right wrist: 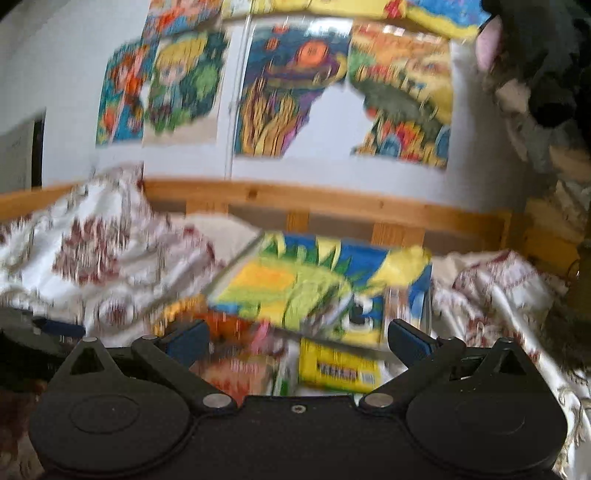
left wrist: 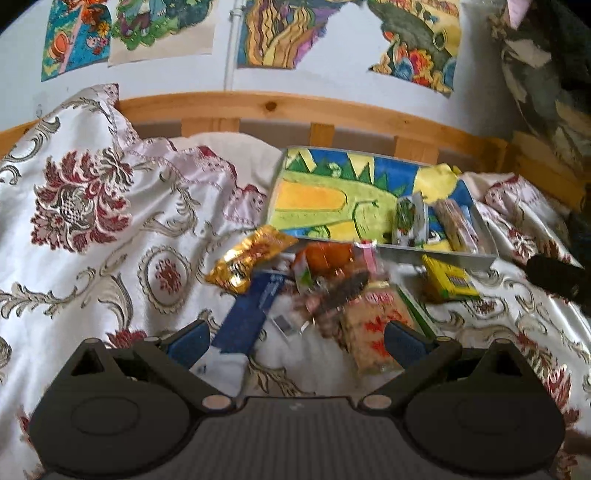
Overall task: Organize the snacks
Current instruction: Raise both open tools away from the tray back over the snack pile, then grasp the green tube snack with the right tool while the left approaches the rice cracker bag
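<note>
A pile of snacks lies on the bed: a gold packet (left wrist: 248, 261), a blue-and-white wrapper (left wrist: 248, 317), an orange packet (left wrist: 328, 258), a beige-and-red pack (left wrist: 373, 325) and a yellow box (left wrist: 448, 282). A shallow tray (left wrist: 458, 258) with a colourful drawing inside holds a green packet (left wrist: 408, 221) and a snack bar (left wrist: 452, 223). My left gripper (left wrist: 295, 339) is open and empty, just above the near side of the pile. My right gripper (right wrist: 297, 339) is open and empty, above the yellow box (right wrist: 338, 365), facing the tray (right wrist: 236, 266); this view is blurred.
The bed has a white bedspread (left wrist: 85, 229) with red floral pattern, bunched up at the left. A wooden bed rail (left wrist: 280, 107) runs behind the tray. Colourful drawings (left wrist: 280, 33) hang on the wall. Dark clutter (left wrist: 550, 74) stands at the far right.
</note>
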Demonstrator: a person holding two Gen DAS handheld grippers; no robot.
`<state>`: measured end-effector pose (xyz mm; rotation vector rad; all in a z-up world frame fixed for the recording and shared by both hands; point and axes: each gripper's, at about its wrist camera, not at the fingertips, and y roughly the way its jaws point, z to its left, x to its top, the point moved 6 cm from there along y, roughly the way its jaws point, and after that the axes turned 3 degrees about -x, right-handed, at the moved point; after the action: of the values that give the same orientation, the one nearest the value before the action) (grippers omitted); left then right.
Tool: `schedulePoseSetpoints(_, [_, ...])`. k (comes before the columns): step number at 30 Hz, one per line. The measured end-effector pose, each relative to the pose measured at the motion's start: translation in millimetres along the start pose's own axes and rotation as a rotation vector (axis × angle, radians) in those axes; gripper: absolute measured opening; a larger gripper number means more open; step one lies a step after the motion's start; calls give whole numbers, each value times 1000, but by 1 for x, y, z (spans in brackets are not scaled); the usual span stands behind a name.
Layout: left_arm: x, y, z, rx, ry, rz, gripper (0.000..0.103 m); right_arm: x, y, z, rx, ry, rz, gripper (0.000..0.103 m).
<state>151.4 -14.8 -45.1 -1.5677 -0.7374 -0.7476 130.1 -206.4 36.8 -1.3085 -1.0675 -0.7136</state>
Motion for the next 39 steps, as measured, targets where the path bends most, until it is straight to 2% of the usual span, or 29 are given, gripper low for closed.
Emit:
schedulePoseSetpoints(6, [-13, 4, -4, 6, 19, 52, 102, -21, 16, 3, 7, -33, 130, 102])
schedulePoseSetpoints(9, [-17, 6, -5, 6, 20, 68, 102, -29, 22, 3, 24, -16, 173, 102])
schedulePoseSetpoints(17, [-19, 12, -9, 8, 28, 93, 102, -44, 35, -2, 6, -11, 266, 102])
schedulePoseSetpoints(39, [-11, 49, -16, -28, 3, 175, 102, -72, 60, 1, 0, -55, 341, 102])
